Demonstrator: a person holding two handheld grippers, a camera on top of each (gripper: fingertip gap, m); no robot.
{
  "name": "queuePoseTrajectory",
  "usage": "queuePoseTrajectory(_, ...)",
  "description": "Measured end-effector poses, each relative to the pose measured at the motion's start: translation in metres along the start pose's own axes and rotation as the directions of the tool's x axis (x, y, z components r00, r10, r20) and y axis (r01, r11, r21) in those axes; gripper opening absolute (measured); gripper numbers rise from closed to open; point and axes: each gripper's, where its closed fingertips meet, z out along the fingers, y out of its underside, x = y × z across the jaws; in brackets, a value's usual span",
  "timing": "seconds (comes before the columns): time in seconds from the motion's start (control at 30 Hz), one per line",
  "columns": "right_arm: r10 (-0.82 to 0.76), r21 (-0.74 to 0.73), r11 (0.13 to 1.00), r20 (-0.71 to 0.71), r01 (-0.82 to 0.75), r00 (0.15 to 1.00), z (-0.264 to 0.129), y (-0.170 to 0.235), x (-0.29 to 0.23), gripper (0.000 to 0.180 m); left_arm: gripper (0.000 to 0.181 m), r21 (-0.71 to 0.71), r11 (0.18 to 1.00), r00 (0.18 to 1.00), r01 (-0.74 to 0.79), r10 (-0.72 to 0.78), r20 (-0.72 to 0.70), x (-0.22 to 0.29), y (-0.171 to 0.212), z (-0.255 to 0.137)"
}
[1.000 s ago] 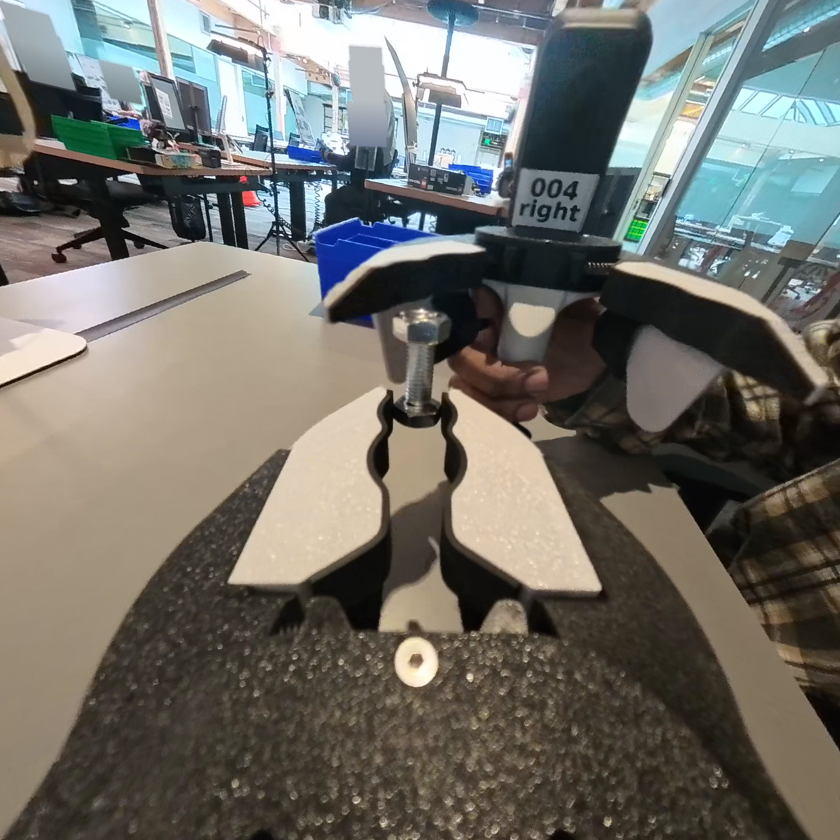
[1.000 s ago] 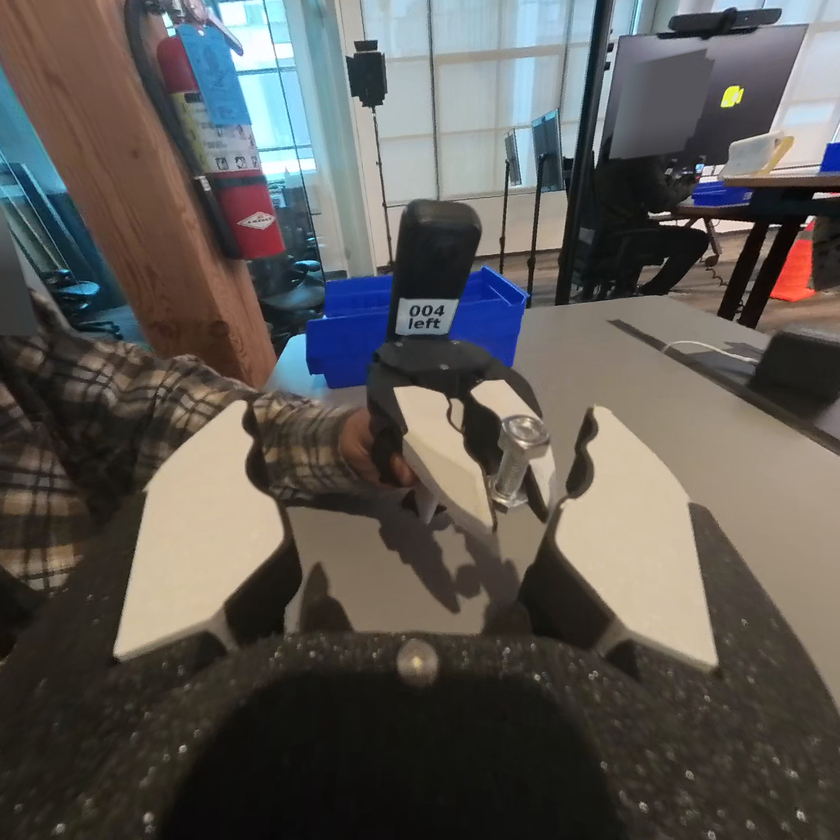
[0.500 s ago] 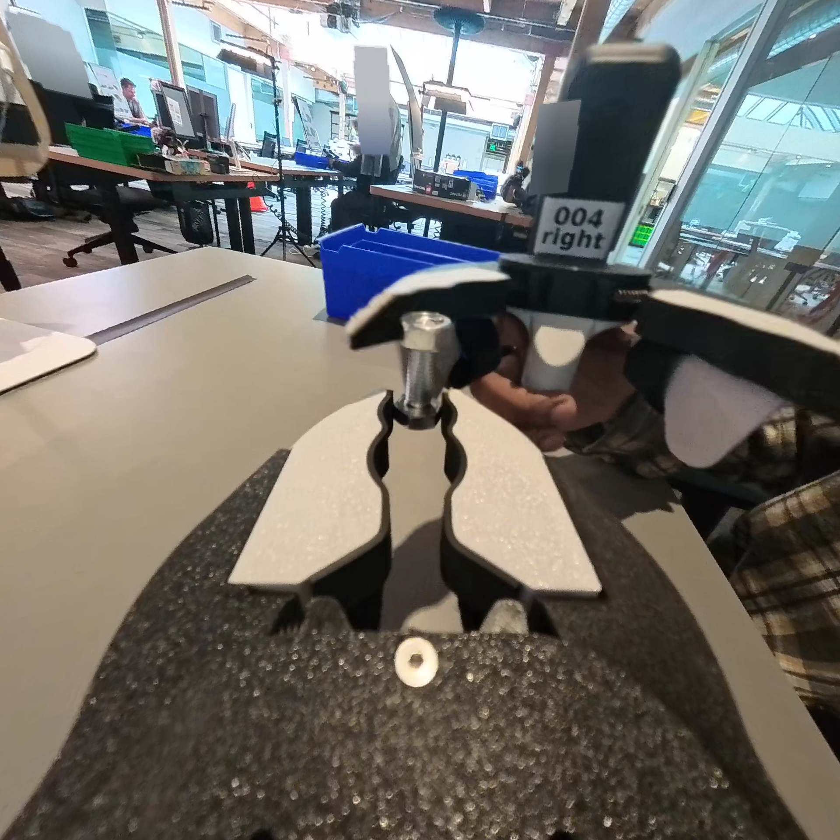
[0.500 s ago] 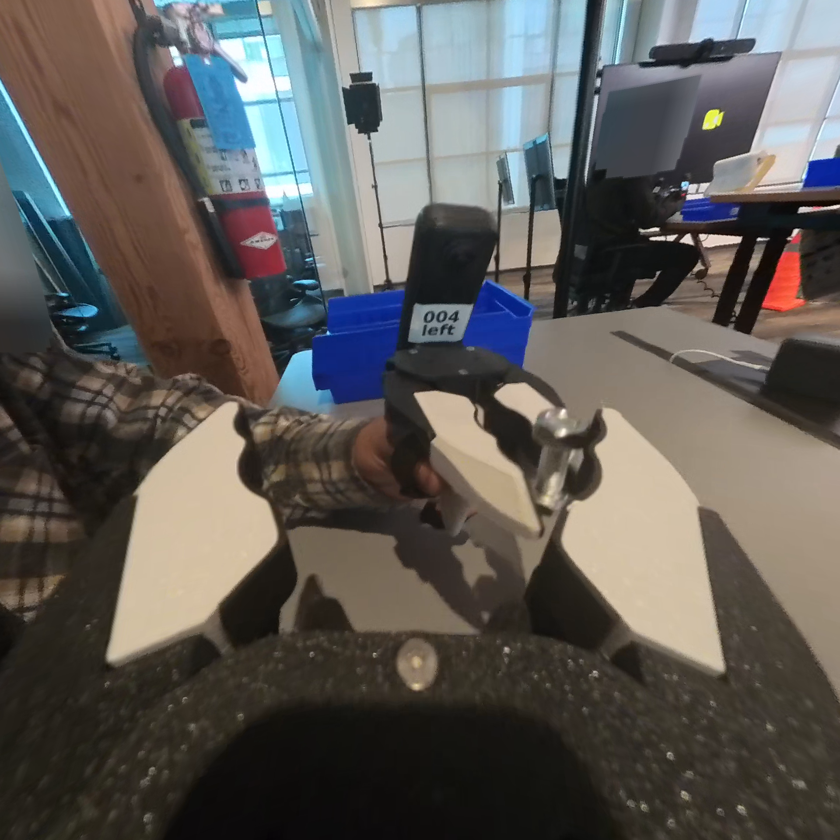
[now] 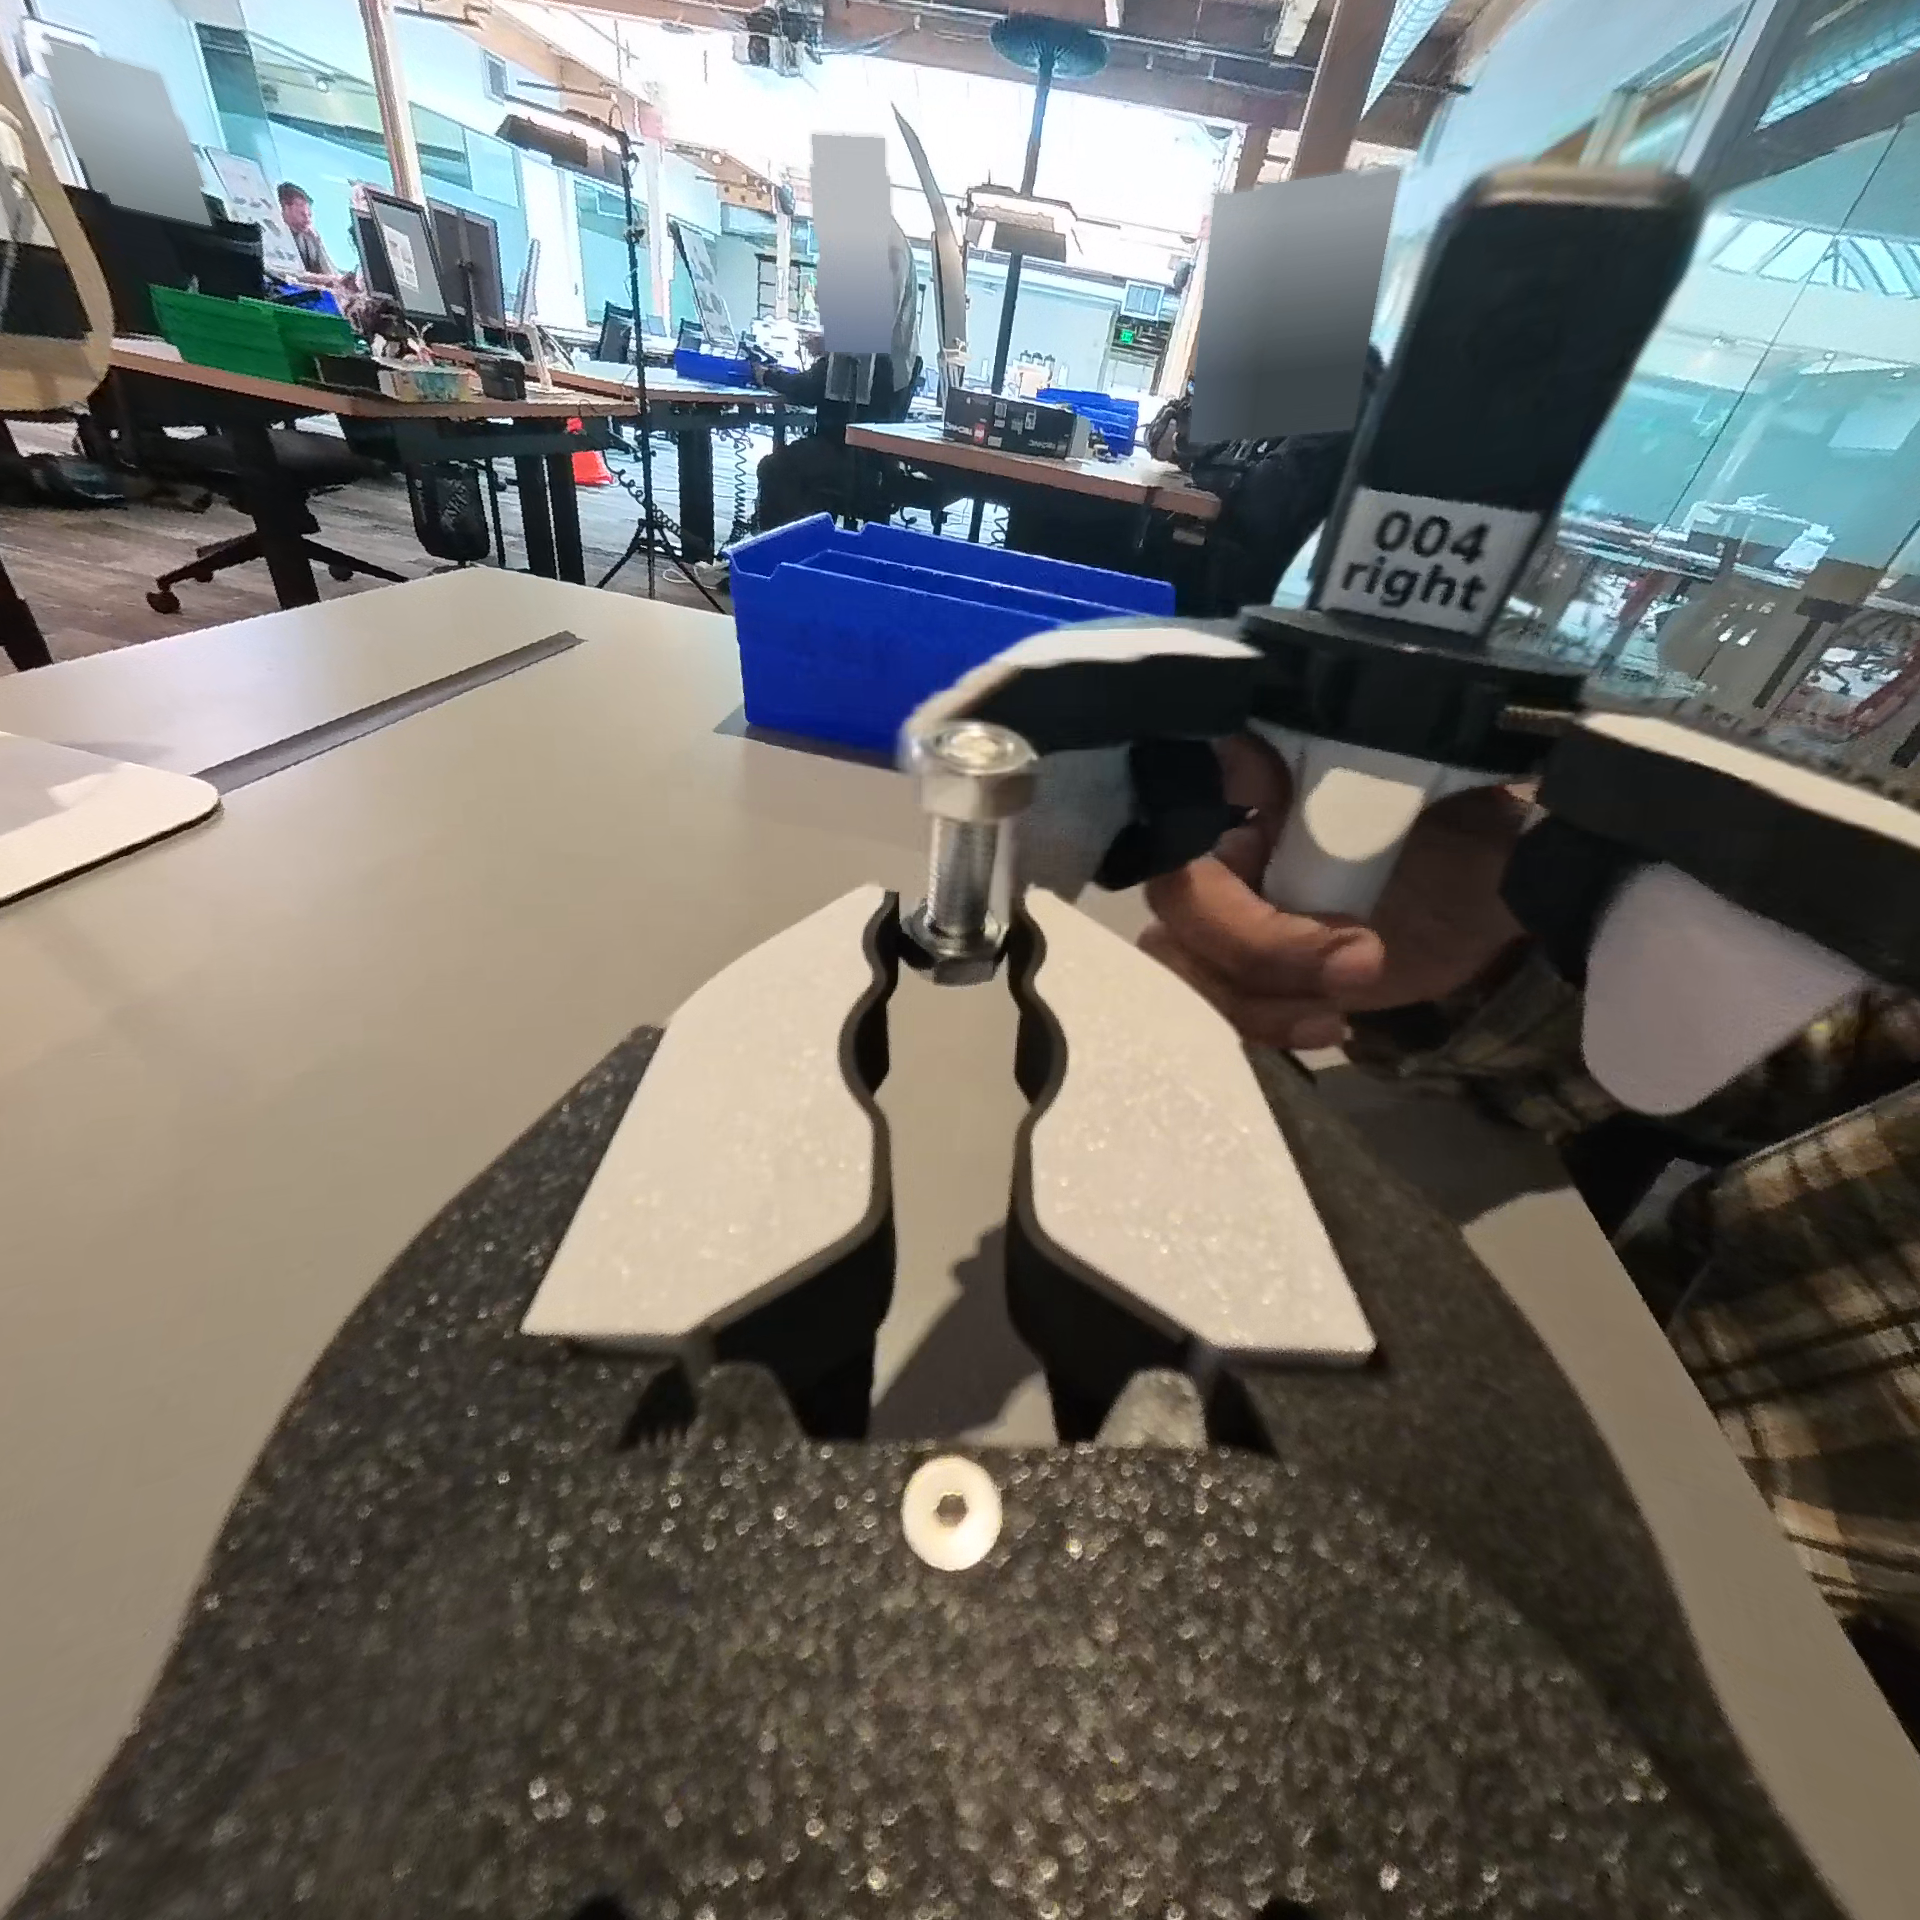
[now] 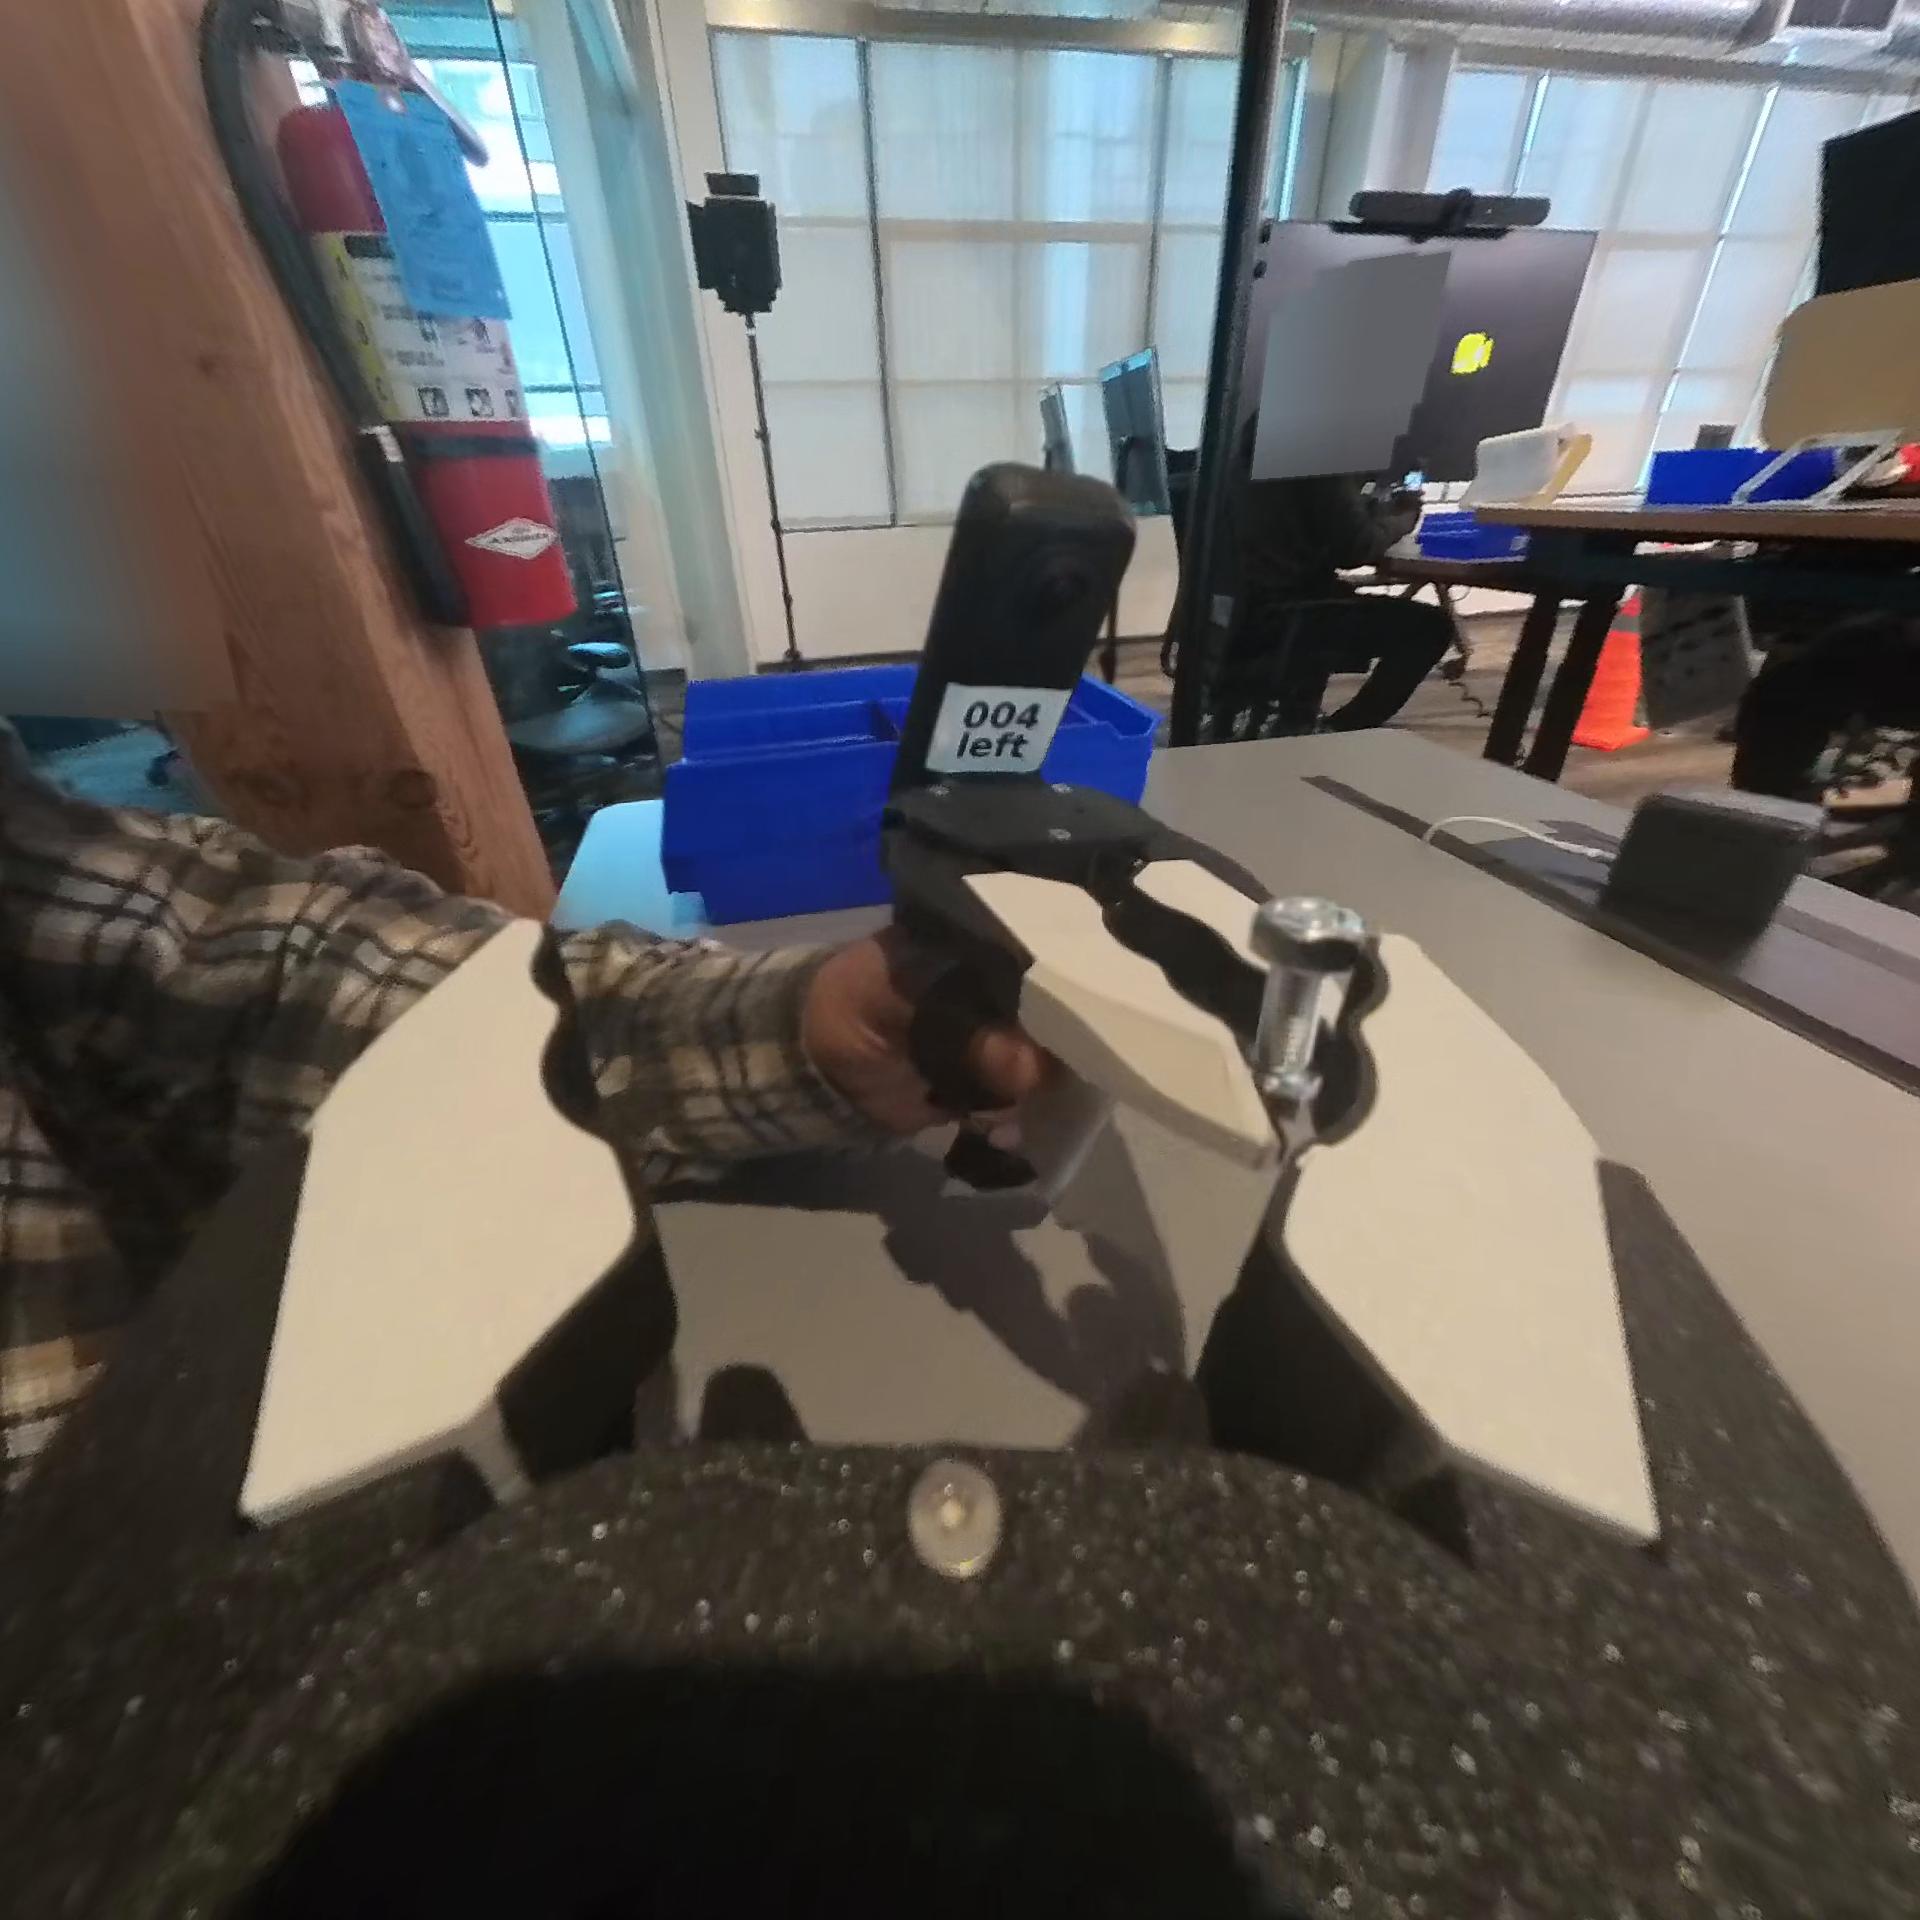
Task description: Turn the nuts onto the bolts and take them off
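Wide-spread fingers [image 6: 436, 1195] of the right gripper [image 6: 961, 1049] fill the lower frame, one tip beside the bolt head. Left gripper [image 5: 956, 961], at centre, pinches the hex nut [image 5: 954, 964] threaded low on the upright silver bolt [image 5: 968, 831], above the grey table [image 5: 364, 935]. Behind sits a blue bin [image 5: 914, 644].

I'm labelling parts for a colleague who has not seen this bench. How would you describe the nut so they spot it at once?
Start at the grey table and find the left gripper above it. A bolt stands upright at its fingertips, head on top. The nut is the small silver hexagon around the bolt's lower end, clamped between the fingers, unlike the free head above.
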Motion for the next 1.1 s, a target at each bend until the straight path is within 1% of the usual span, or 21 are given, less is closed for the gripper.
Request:
queuePoseTrajectory(0.07,-0.01,0.023,1.0,-0.037,0.011,0.999,-0.008,-0.005,0.002,0.13,0.019,0.0,1.0,1.0,0.004,-0.004,-0.003,-0.001,-0.001,0.0)
queuePoseTrajectory(0.13,-0.025,0.02,0.999,-0.057,0.027,0.998,-0.004,-0.009,0.011,0.131,0.019,-0.007,1.0,1.0,0.004,-0.004,-0.008,0.0,0.001,0.001)
queuePoseTrajectory(0.2,-0.025,0.015,1.0,-0.041,0.026,0.999,0.005,-0.01,0.016,0.131,0.019,-0.013,1.0,1.0,0.004,-0.004,-0.012,0.002,0.002,0.003)
queuePoseTrajectory(0.27,-0.008,-0.012,1.0,-0.009,0.008,1.0,0.012,-0.002,0.013,0.131,0.019,-0.016,1.0,1.0,0.0,0.0,-0.009,0.003,0.003,0.003)
queuePoseTrajectory(0.3,-0.009,-0.009,1.0,-0.016,0.009,1.0,0.011,-0.001,0.011,0.134,0.019,-0.022,1.0,1.0,-0.001,0.001,-0.006,0.002,0.003,0.003)
queuePoseTrajectory(0.33,-0.018,-0.017,1.0,-0.022,0.017,1.0,0.007,0.001,0.006,0.135,0.019,-0.03,1.0,1.0,-0.003,0.002,0.0,0.002,0.005,0.003)
queuePoseTrajectory(0.43,-0.039,0.013,0.999,-0.061,0.04,0.997,-0.01,-0.003,0.0,0.127,0.019,-0.024,1.0,1.0,0.004,-0.004,0.001,0.0,0.004,0.002)
queuePoseTrajectory(0.53,-0.038,0.028,0.999,-0.083,0.04,0.996,-0.007,-0.01,0.012,0.13,0.019,-0.025,1.0,1.0,0.0,-0.001,-0.009,0.002,0.003,0.003)
queuePoseTrajectory(0.63,-0.013,0.013,1.0,-0.049,0.014,0.999,0.006,-0.005,0.018,0.131,0.019,-0.023,1.0,1.0,-0.003,0.003,-0.016,0.006,0.004,0.005)
queuePoseTrajectory(0.7,0.013,-0.008,1.0,-0.021,-0.013,1.0,0.009,0.004,0.009,0.132,0.019,-0.021,1.0,1.0,-0.005,0.005,-0.012,0.006,0.003,0.005)
queuePoseTrajectory(0.77,-0.018,-0.015,1.0,-0.048,0.017,0.999,-0.001,0.006,0.001,0.134,0.019,-0.023,1.0,1.0,-0.002,0.002,-0.006,0.004,0.003,0.003)
queuePoseTrajectory(0.83,-0.028,0.02,0.999,-0.068,0.03,0.997,-0.011,0.0,-0.002,0.127,0.019,-0.022,1.0,1.0,0.007,-0.007,-0.003,0.002,0.003,0.002)
queuePoseTrajectory(0.9,-0.029,0.038,0.999,-0.082,0.032,0.996,-0.011,-0.008,0.005,0.128,0.019,-0.029,1.0,1.0,0.011,-0.011,-0.011,0.002,0.004,0.003)
queuePoseTrajectory(0.97,-0.032,0.03,0.999,-0.072,0.034,0.997,-0.002,-0.009,0.012,0.13,0.019,-0.036,0.999,1.0,0.01,-0.011,-0.02,0.005,0.007,0.006)
queuePoseTrajectory(1.03,-0.007,0.003,1.0,-0.045,0.007,0.999,0.007,-0.001,0.013,0.132,0.019,-0.037,0.999,1.0,0.005,-0.006,-0.021,0.007,0.007,0.007)
queuePoseTrajectory(1.1,0.003,-0.008,1.0,-0.04,-0.003,0.999,0.006,0.005,0.006,0.136,0.019,-0.033,0.999,1.0,0.005,-0.005,-0.016,0.006,0.006,0.006)
